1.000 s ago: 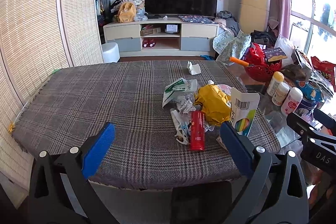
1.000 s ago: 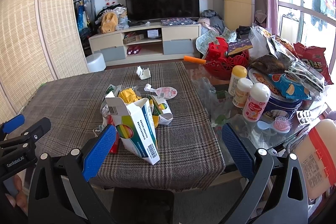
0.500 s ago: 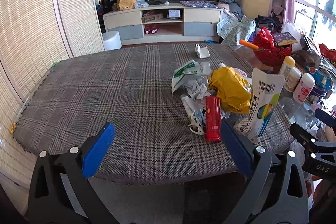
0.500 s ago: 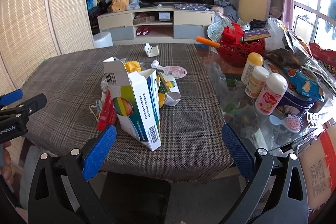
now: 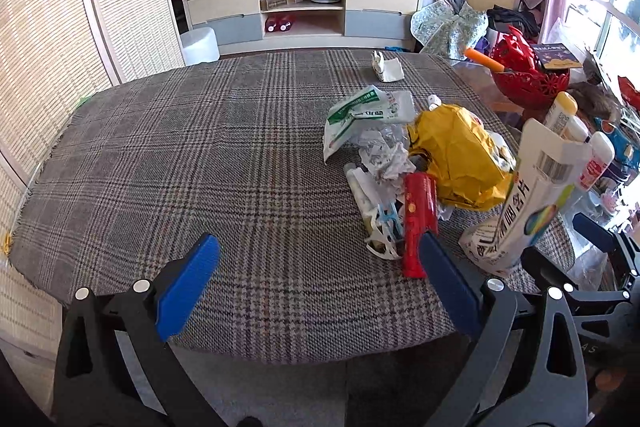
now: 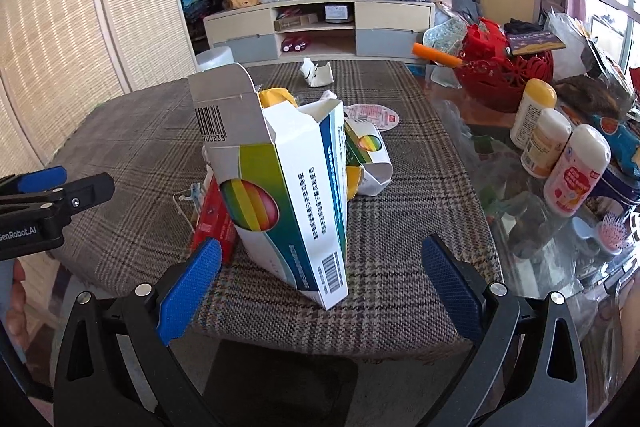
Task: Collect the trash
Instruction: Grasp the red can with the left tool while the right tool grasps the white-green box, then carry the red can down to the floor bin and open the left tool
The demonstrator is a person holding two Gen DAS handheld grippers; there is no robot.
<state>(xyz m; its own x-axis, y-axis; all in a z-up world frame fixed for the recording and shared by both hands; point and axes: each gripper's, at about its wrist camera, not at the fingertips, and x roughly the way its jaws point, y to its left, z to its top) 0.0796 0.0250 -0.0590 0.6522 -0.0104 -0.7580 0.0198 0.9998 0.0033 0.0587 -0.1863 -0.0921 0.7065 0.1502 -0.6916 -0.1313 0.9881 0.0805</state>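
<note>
Currently we see the worktop [image 5: 168, 163], covered by a plaid cloth, carrying a heap of trash toward its right side. Largest in the heap is the box [image 6: 288, 195], white with a rainbow ball print and barcodes; it stands upright and slightly tilted near the front edge, top flap open. Behind it in the right wrist view lies a second, smaller carton [image 6: 370, 163] on its side. In the left wrist view, the yellow wrapper [image 5: 456, 159] is crumpled just left of the box and touches it. A green-and-white bag [image 5: 360, 115] lies behind the wrapper, with crumpled paper [image 5: 386, 157] between the bag and the red tube [image 5: 418, 223]. The tube lies lengthwise, pointing at the camera, beside a clear plastic piece [image 5: 376, 223]. A small white scrap [image 5: 386, 67] sits apart near the far edge. Three bottles [image 6: 560, 155] stand on the glass surface to the right of the cloth.

We hold the left gripper [image 5: 316, 283] low at the front edge, jaws wide and empty; its right finger lies in front of the tube's near end. We hold the right gripper [image 6: 320, 279] facing the box, jaws wide and empty, with the box centred between them but not touched.
</note>
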